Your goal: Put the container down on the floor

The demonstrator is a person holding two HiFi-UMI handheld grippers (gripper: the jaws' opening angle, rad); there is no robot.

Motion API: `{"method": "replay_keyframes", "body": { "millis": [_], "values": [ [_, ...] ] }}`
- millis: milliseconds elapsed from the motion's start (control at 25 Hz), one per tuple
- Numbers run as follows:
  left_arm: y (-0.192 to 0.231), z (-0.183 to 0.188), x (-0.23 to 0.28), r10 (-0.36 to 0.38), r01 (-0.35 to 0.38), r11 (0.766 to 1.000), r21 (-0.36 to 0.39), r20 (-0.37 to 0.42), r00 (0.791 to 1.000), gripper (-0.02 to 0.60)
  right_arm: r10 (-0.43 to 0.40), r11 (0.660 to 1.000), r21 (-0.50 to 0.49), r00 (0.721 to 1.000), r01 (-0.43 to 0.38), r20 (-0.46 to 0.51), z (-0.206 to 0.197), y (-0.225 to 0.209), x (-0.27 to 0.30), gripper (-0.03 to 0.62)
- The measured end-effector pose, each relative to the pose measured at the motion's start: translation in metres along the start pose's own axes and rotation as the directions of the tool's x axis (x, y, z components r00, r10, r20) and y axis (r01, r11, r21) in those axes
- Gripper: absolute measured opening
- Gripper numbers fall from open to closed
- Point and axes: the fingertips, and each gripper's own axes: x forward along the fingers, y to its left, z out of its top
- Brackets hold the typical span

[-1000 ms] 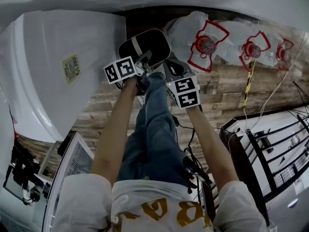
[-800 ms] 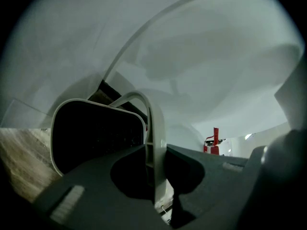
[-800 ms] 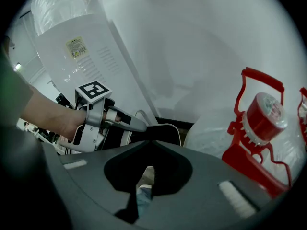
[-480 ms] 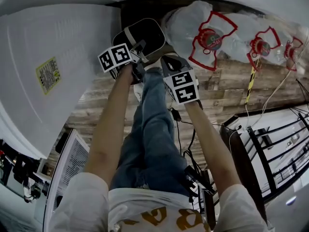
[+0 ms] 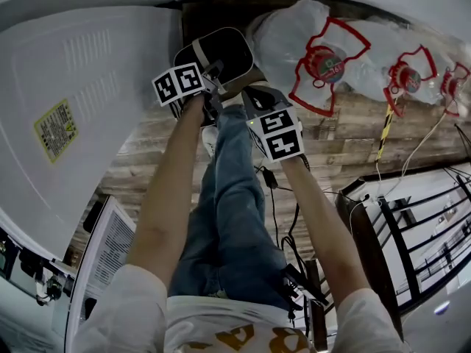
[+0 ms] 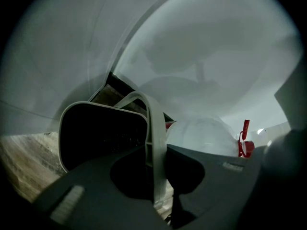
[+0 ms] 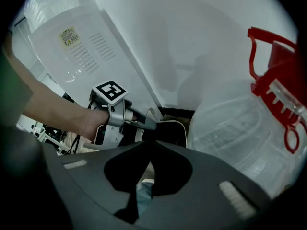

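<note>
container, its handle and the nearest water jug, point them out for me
container [image 5: 228, 54], head view, on its dark inside.
handle [image 6: 157, 133], left gripper view, on the upright part of the pale strap.
water jug [image 5: 283, 35], head view, on its clear body, left of the red carrier.

The dark plastic container with a pale rim [image 5: 224, 50] is between the big white plastic machine [image 5: 81, 109] on its left and the clear plastic water jugs [image 5: 291, 39] on its right. The left gripper [image 5: 214, 70] clamps its pale handle [image 6: 156, 143]; the right gripper [image 5: 252, 92] is beside it.

container [image 5: 234, 54] partly hidden, jug [image 7: 240, 128] cut off
</note>
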Motion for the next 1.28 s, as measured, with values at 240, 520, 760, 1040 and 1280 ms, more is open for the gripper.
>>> {"method": "replay_keyframes", "body": {
  "millis": [240,520,760,1040,1280],
  "values": [
    [-0.002,-0.003,0.008,0.034,-0.028,0.993,0.111,-0.050,0.998,0.038,0.037,0.999,0.034,0.999,-0.038,0.028,0.005,0.000,0.002,0.031],
    [0.019,0.002,0.010,0.108,-0.093,0.980,0.174,-0.080,0.991,0.042,0.048,0.998,0.043,0.999,-0.049,0.020,-0.001,0.002,0.005,0.031],
    [0.024,0.003,0.008,0.140,-0.124,0.976,0.181,-0.076,0.987,0.042,0.042,0.998,0.046,0.999,-0.043,0.017,-0.002,-0.001,0.006,0.031],
    [0.053,-0.003,-0.013,0.356,-0.334,0.918,0.213,-0.073,0.932,0.110,0.027,0.999,0.039,0.999,-0.028,0.019,0.005,0.000,0.004,0.031],
    [0.072,-0.012,-0.028,0.439,-0.404,0.883,0.240,-0.110,0.892,0.167,0.024,0.999,0.043,0.999,-0.025,0.023,0.005,0.003,0.004,0.031]
  ]
}}
